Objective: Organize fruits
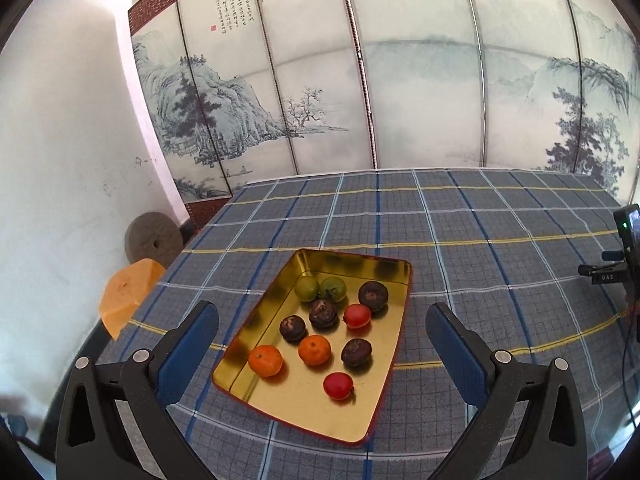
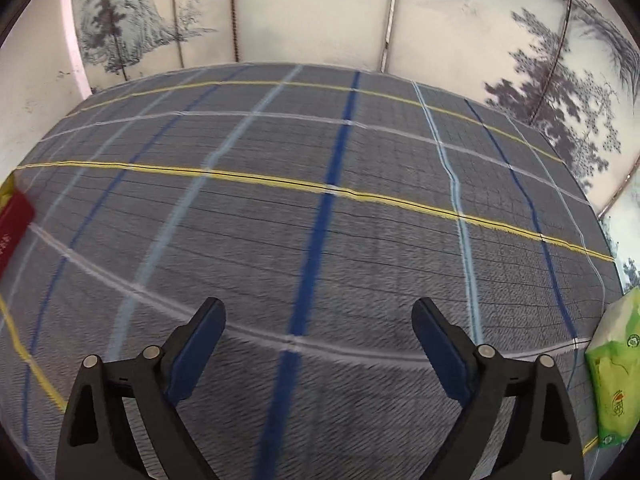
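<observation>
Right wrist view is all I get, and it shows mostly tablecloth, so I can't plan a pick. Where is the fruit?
Observer: In a gold tray on the cloth, straight ahead of the left gripper.
Operator: How many pieces?
Observer: Nine: two oranges, two red fruits, two green fruits and three dark fruits.
Operator: Is the left gripper holding any?
Observer: No, its jaws stand open with nothing between them, short of the tray.
Operator: Anything loose outside the tray?
Observer: No fruit shows on the cloth in that view.
</observation>
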Tool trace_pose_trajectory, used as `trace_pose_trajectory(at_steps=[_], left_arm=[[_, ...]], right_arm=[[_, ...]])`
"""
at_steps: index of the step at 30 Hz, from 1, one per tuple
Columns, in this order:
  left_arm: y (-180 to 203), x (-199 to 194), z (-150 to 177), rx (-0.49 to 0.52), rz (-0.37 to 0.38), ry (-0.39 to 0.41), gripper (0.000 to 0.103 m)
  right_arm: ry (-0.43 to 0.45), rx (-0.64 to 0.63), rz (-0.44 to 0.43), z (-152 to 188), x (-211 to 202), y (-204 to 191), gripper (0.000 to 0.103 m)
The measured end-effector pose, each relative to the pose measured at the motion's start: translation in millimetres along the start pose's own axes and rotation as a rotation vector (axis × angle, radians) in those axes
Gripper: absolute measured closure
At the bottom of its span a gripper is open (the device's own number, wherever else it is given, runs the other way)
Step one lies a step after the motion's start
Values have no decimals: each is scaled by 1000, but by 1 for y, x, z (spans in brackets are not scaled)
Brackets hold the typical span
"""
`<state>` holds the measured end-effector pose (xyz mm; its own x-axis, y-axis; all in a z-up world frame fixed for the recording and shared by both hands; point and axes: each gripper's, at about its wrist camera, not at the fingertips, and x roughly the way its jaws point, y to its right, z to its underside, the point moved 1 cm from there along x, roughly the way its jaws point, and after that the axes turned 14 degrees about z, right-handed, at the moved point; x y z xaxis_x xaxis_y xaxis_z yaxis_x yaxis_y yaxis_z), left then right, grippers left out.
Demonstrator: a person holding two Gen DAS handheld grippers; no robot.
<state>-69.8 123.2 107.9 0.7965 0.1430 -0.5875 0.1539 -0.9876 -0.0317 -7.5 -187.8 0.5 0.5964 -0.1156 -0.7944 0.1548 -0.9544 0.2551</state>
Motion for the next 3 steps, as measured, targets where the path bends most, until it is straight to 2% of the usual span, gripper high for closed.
trace_pose_trajectory(at_steps=[3], left_arm=[[6, 5, -3, 7, -2, -28, 0]], right_arm=[[-1, 18, -29, -5, 12, 7, 1]])
